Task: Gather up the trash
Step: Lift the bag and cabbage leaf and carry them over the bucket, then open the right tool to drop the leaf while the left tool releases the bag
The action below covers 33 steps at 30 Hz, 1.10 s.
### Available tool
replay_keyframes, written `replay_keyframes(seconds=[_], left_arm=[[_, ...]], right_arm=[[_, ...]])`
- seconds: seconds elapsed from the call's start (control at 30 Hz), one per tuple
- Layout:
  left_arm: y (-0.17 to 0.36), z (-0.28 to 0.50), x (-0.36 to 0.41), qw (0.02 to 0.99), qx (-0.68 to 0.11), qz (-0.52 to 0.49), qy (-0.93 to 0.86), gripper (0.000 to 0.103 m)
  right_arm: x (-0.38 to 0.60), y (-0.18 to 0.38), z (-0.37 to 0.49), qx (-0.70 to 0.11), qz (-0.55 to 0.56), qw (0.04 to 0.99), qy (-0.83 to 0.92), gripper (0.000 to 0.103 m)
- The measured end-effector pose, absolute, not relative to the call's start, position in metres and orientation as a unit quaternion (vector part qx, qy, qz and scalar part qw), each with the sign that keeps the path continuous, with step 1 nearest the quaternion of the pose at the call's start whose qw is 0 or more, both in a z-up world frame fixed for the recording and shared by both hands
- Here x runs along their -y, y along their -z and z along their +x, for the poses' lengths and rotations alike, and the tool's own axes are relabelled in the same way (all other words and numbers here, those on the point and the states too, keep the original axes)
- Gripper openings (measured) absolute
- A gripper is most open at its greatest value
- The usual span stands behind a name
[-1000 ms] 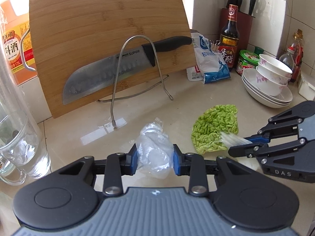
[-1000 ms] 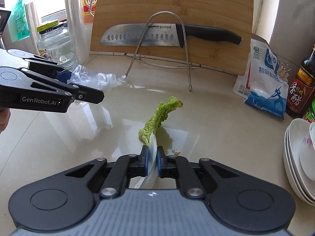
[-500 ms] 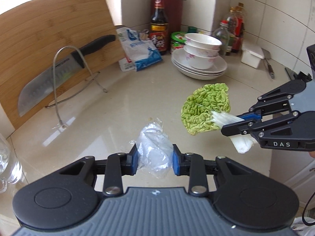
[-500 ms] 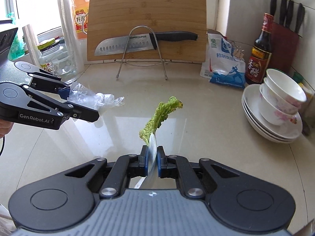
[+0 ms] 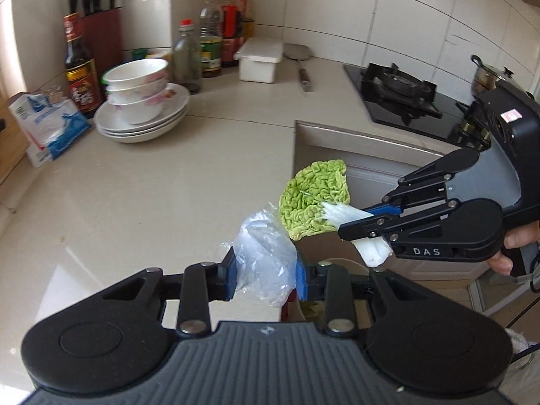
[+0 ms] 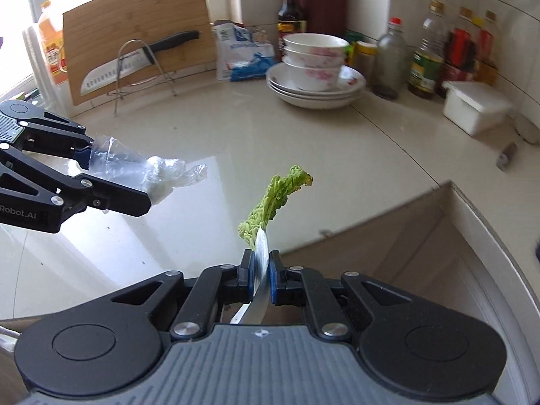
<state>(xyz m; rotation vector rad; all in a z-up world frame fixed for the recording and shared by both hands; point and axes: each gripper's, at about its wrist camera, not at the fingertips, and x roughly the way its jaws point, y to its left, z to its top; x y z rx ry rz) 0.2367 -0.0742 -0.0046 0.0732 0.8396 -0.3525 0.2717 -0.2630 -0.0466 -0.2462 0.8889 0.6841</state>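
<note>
My left gripper (image 5: 265, 275) is shut on a crumpled clear plastic wrap (image 5: 261, 253) and holds it in the air over the counter's front edge. It also shows in the right wrist view (image 6: 111, 185) with the plastic wrap (image 6: 158, 173) sticking out past its tips. My right gripper (image 6: 260, 278) is shut on the white stalk of a green cabbage leaf (image 6: 273, 199), held in the air. In the left wrist view the right gripper (image 5: 362, 224) holds the cabbage leaf (image 5: 314, 200) just right of the plastic.
A beige counter (image 5: 141, 182) holds stacked bowls on plates (image 5: 141, 101), a salt bag (image 5: 47, 125), sauce bottles (image 5: 79, 67), a white box (image 5: 258, 59) and a gas hob (image 5: 398, 96). A cutting board with knife (image 6: 135, 54) leans at the back. The counter corner (image 6: 449, 185) drops to cabinets.
Both grippers have swung right and back from the counter, still holding the plastic and the leaf. They now hang at the counter's corner edge, with the hob and cabinets in view.
</note>
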Motion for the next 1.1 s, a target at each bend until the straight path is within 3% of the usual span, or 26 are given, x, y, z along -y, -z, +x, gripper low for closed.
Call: replay_keyframes(seconds=[0.6,0.63,0.7,0.83,0.9,0.97,1.1], left_arm=[[0.047,0.268,0.2,0.868,-0.419,0.079,0.256,0.031],[0.05,0.27,0.203,0.867,-0.421,0.08,0.255,0.031],[0.058,0.274,0.21,0.863,-0.429,0.082,0.254,0.031],[0.073,0.279,0.224,0.855,-0.441,0.093,0.257,0.031],[0.082,0.283,0.232,0.849,-0.448,0.095,0.263,0.031],[0.091,0.285,0.24,0.844,-0.453,0.101,0.269,0.031],[0.111,0.291,0.26,0.831,-0.467,0.106,0.283,0.031]], right_arm=[[0.385,0.2,0.275,-0.54,-0.061,0.825,-0.154,0.014],[0.388,0.205,0.276,-0.543,-0.06,0.824,-0.15,0.017],[0.393,0.213,0.277,-0.544,-0.054,0.824,-0.146,0.038],[0.402,0.213,0.271,-0.541,-0.039,0.829,-0.137,0.059],[0.407,0.209,0.267,-0.538,-0.032,0.832,-0.131,0.077],[0.412,0.204,0.259,-0.532,-0.026,0.837,-0.127,0.089],[0.418,0.195,0.245,-0.524,-0.024,0.843,-0.119,0.097]])
